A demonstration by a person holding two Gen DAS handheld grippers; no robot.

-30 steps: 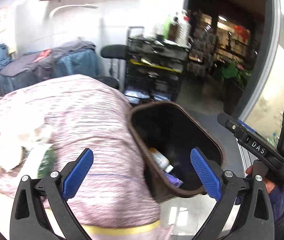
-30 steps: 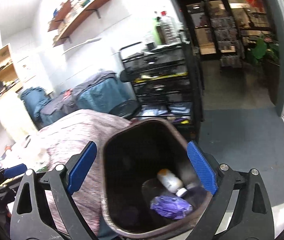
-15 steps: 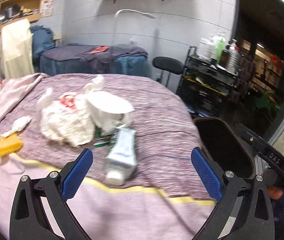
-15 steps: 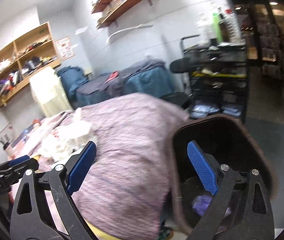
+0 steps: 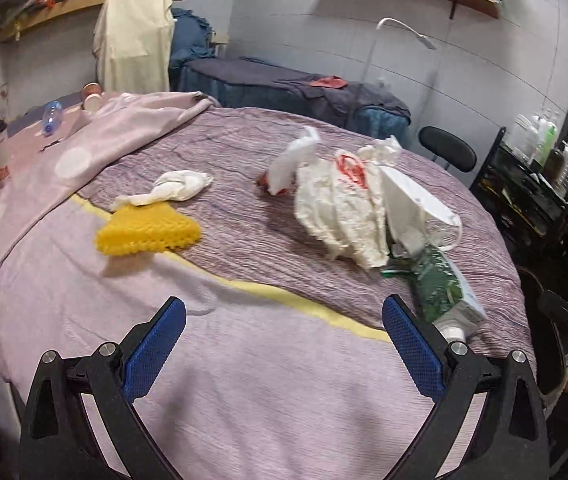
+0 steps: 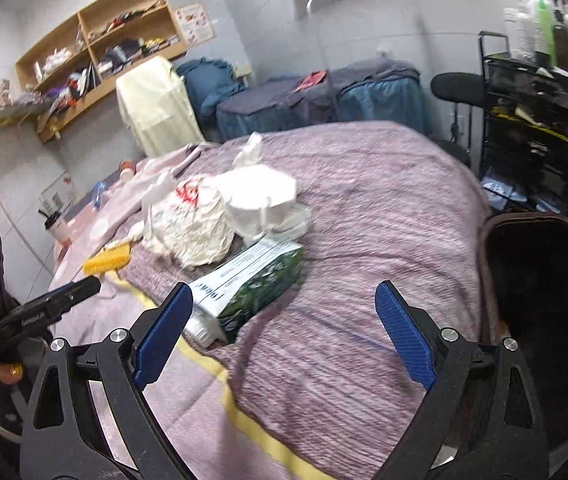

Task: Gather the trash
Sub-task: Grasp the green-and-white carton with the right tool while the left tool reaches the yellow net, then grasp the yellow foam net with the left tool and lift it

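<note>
Left gripper (image 5: 281, 344): blue pads spread wide, nothing between them, hovering above bare bedspread (image 5: 243, 380) at frame bottom. Right gripper (image 6: 284, 334): jaws likewise apart and empty; its left pad (image 6: 162, 336) overlaps the carton's cap end in the picture, contact uncertain.

Trash sits clustered mid-bed, probably so either tool can reach it: green-and-white carton (image 6: 249, 280) lying flat, centre-left of the right view; crumpled white bag (image 5: 340, 208) and white paper bag (image 5: 412, 208) touching it; yellow sponge (image 5: 147, 232) and twisted white cloth (image 5: 171, 190) apart, centre-left. Dark bin (image 6: 540, 280) stands off the bed edge, right margin, likely as the drop point.

Both tools angle down toward the bed, side by side.
</note>
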